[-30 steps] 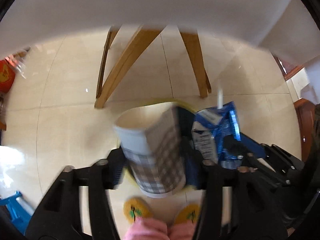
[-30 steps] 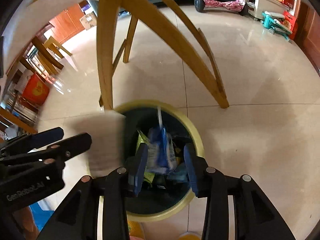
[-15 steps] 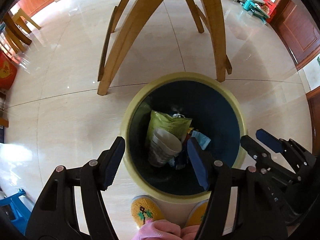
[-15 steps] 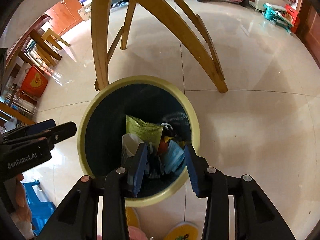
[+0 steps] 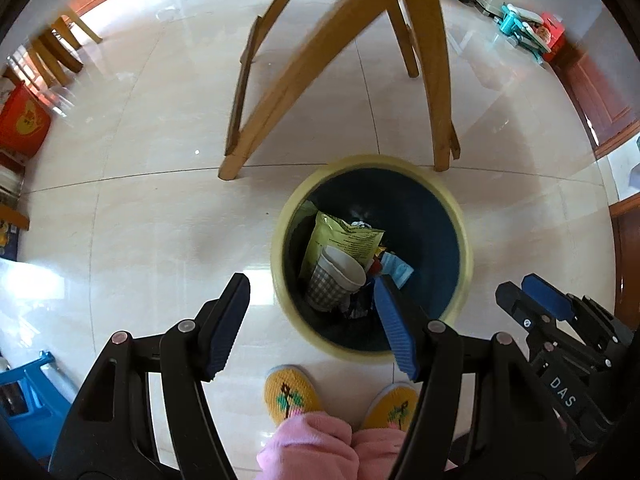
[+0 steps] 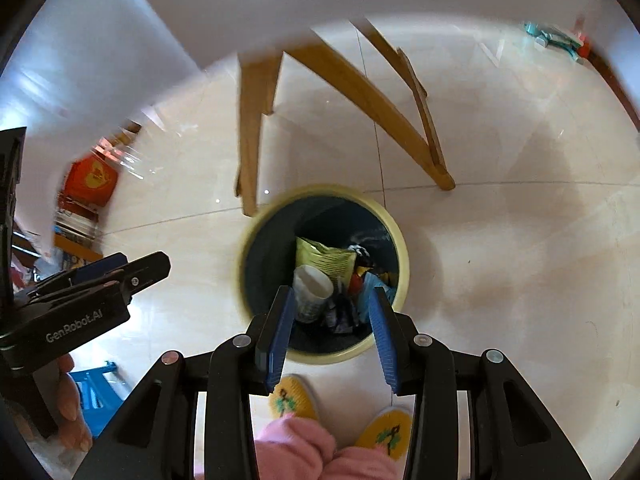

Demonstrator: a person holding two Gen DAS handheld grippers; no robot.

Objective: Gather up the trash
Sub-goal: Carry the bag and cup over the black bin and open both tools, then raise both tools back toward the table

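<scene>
Trash sits inside the yellow-rimmed bin [image 5: 280, 264] at the centre of both frames, the bin standing on the pale tiled floor [image 5: 140, 220] just below the feet of the wooden legs [image 5: 280, 92]; we see a checked paper cup [image 5: 334, 280] lying tilted at the left of the pile, its mouth toward the upper right, resting against a yellow-green snack bag [image 5: 340, 240]; beside the cup, to the right, lie a light blue scrap [image 5: 396, 270] and some dark crumpled wrappers [image 5: 358, 304]. Our left claw [image 5: 310, 320] hangs above the bin's left rim with its jaws spread wide and nothing between them; our right claw [image 6: 330, 332] hangs over the bin's lower edge, its jaws parted and empty too, neither pad touching the trash. In the left wrist view the right claw shows at the lower right; in the right wrist view the left claw shows at the left edge, held by a hand [image 6: 70, 412]. At the bottom of both frames we see yellow embroidered slippers [image 5: 292, 392] and pink trouser legs [image 5: 320, 448], close below the bin. A blue plastic stool [image 5: 28, 396] stands at the lower left.
</scene>
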